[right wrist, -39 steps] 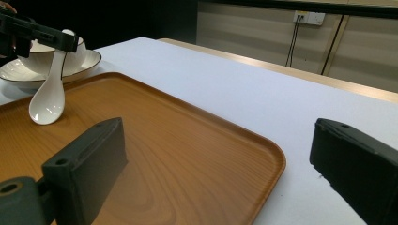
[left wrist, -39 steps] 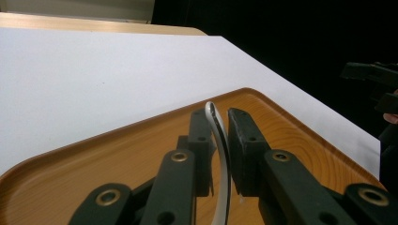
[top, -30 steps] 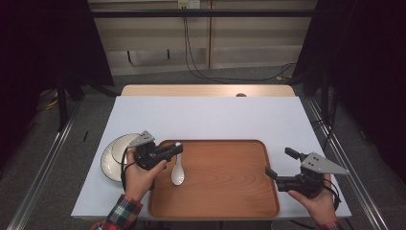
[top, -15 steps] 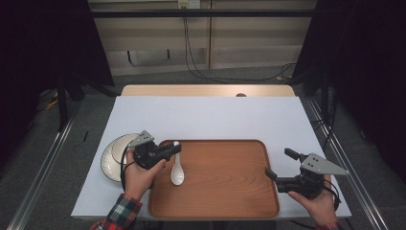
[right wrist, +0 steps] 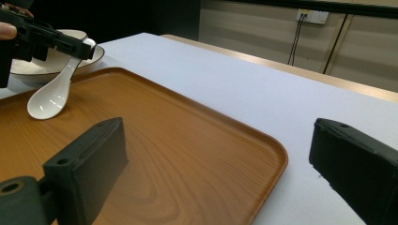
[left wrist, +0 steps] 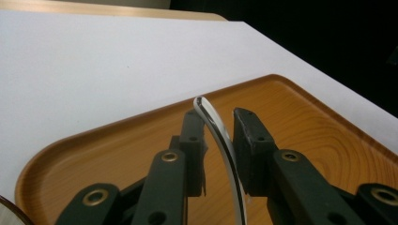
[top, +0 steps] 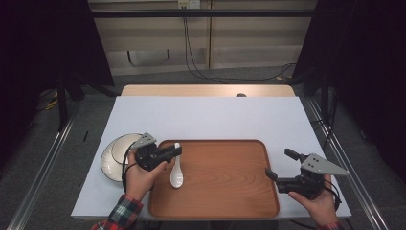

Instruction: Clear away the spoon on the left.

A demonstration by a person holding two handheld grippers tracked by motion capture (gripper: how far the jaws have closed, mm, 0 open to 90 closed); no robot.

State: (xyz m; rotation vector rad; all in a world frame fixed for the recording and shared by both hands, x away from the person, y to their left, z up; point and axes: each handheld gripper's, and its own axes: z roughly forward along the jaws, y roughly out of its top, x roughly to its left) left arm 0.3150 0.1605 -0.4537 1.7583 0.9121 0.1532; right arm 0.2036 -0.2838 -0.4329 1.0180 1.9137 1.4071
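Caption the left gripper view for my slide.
Left gripper with a white spoon's handle between its jaws, above a wooden tray.

your left gripper point(top: 165, 154): black body, grey three-cornered plate on top, brass-ringed screws along the jaw arms | your right gripper point(top: 282, 165): black, grey plate, blocky black jaws, black cable trailing behind | your left sleeve point(top: 120, 216): red, green and white plaid cuff

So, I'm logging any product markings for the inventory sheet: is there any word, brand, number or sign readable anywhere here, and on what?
None can be read: the white spoon, the wooden tray, the bowl on its plate, the white table and both the left gripper and right gripper carry no visible text.
The wall socket shows no legible marking.
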